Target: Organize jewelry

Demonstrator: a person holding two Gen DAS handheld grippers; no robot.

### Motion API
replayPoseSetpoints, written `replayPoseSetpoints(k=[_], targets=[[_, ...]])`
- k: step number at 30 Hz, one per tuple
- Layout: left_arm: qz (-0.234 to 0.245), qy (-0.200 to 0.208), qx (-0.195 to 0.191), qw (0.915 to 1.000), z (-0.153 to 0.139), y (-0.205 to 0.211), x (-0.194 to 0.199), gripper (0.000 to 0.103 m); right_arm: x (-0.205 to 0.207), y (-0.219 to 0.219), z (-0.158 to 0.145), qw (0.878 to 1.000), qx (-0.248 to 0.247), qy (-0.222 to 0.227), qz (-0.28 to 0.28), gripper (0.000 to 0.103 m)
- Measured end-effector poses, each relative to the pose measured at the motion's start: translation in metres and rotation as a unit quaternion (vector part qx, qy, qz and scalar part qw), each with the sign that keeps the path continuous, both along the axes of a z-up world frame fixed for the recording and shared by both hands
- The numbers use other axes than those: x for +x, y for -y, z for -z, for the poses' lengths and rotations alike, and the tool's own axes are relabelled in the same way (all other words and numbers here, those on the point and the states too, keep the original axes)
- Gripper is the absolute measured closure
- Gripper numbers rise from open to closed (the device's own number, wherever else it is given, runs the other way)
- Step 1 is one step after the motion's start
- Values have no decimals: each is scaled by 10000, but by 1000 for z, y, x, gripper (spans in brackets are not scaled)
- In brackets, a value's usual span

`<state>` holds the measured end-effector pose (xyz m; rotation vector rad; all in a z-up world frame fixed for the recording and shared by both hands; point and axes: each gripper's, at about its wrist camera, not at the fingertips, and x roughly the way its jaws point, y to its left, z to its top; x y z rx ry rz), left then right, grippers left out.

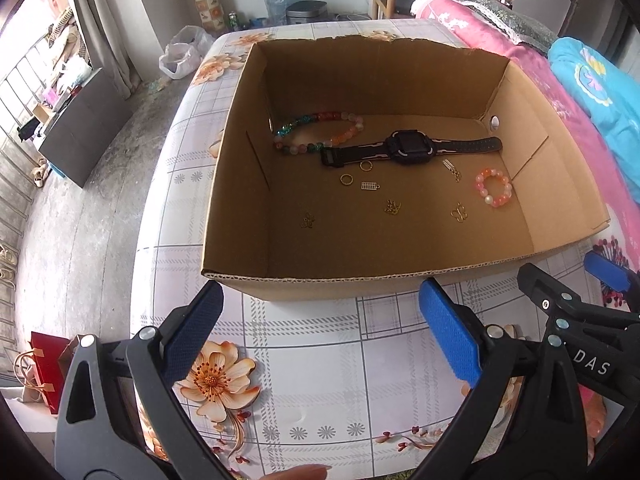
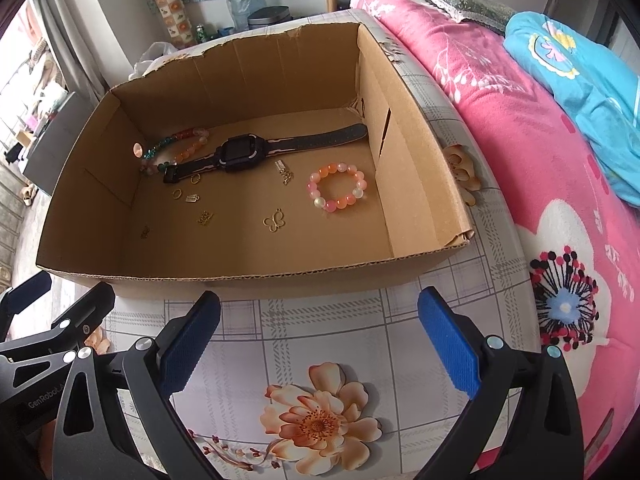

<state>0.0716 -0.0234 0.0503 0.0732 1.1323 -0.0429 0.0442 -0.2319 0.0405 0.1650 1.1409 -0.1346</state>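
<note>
A: Gripper status?

B: Left gripper (image 1: 320, 332) spread wide, nothing between its blue pads. Right gripper (image 2: 320, 336) likewise spread and empty. Both hover over the floral plaid cloth (image 2: 320, 320), just short of the near wall of the cardboard box (image 2: 248, 278). In the left view the right gripper sits just beside, at the lower right.

A: Jewelry location?

B: All on the box floor, beyond both grippers, none touching them. Black smartwatch (image 1: 408, 148) lies flat across the far middle, strap stretched left to right. Long multicolour bead bracelet (image 1: 320, 132) sits in the far left corner, its near side touching the watch strap end. Small pink-and-orange bead bracelet (image 2: 338, 192) lies near the right wall. Butterfly charm (image 2: 275, 220) is nearest the front, left of the pink bracelet. Two gold rings (image 1: 346, 179) lie just in front of the watch strap. Other small gold charms are scattered between; shapes too small to tell.

A: Surface and room?

B: Box rests on the cloth-covered worktop. Pink floral blanket (image 2: 520, 120) runs along the right, a blue blanket (image 2: 580, 76) on top. Concrete floor (image 1: 80, 220) at left, white plastic bag (image 1: 182, 56) on it.
</note>
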Motion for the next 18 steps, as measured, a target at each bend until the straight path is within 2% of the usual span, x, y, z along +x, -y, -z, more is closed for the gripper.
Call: replayPoseSetpoints(k=[18], targets=[[2, 21, 33, 10000, 1, 1, 0, 8, -2, 1, 0, 10000, -2, 9, 26, 7]])
